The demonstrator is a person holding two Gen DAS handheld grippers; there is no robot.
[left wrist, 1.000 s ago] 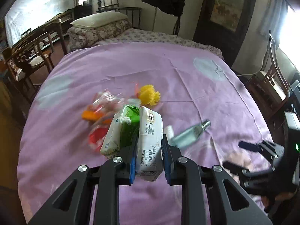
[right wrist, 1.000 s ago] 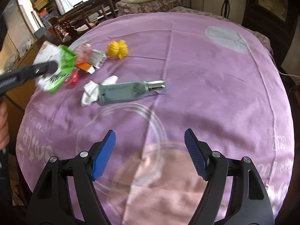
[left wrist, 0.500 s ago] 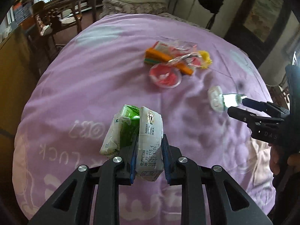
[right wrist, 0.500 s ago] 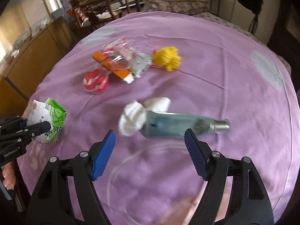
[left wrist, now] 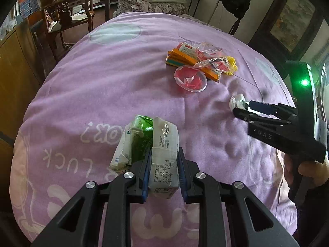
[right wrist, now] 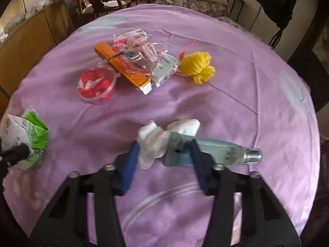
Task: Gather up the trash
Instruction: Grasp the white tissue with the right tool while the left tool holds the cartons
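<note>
My left gripper [left wrist: 163, 162] is shut on a crushed green-and-white milk carton [left wrist: 164, 144] and holds it above the near left of the purple bedspread [left wrist: 102, 82]. The same carton [right wrist: 30, 135] shows at the left edge of the right wrist view. My right gripper [right wrist: 163, 147] is down on the bedspread, and its jaws are closing. Between them lie a crumpled white tissue [right wrist: 152, 142] and the flat end of a pale blue tube [right wrist: 216, 150]. The tube's silver cap sticks out to the right past the right finger. In the left wrist view the right gripper [left wrist: 243, 107] reaches the tissue [left wrist: 236, 100].
A heap of litter lies further back: a clear cup with red scraps [right wrist: 96, 84], an orange box [right wrist: 125, 68], crinkled clear wrappers [right wrist: 141, 47], a grey packet [right wrist: 166, 70] and a yellow yarn ball [right wrist: 198, 65]. A wooden cabinet [left wrist: 14, 65] and chair [left wrist: 67, 14] stand left of the bed.
The right gripper came down over the tissue and tube, and its jaws narrowed sharply. The left gripper carried the carton to the bed's near left side, then held still.
</note>
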